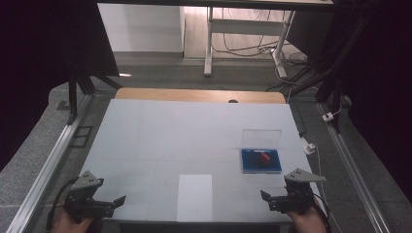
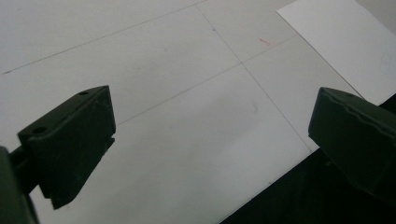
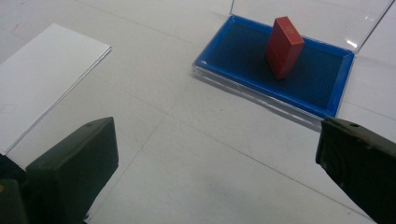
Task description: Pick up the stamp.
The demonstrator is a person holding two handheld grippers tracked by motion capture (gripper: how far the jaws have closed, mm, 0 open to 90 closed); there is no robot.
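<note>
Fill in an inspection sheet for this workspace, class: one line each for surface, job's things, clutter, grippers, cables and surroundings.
Surface: white table top with faint grid lines, wooden edge at the far side.
Job's things: red block leaning inside the blue tray, whose clear lid stands open behind it; sheet of white paper lying flat at the near edge.
Clutter: nothing seen.
Grippers: left gripper and right gripper at the near corners, jaws apart, holding nothing.
Cables: a cable trails from each gripper; loose cables on the floor beyond the table.
Surroundings: white desk frame behind, metal rails alongside, dark curtains.
</note>
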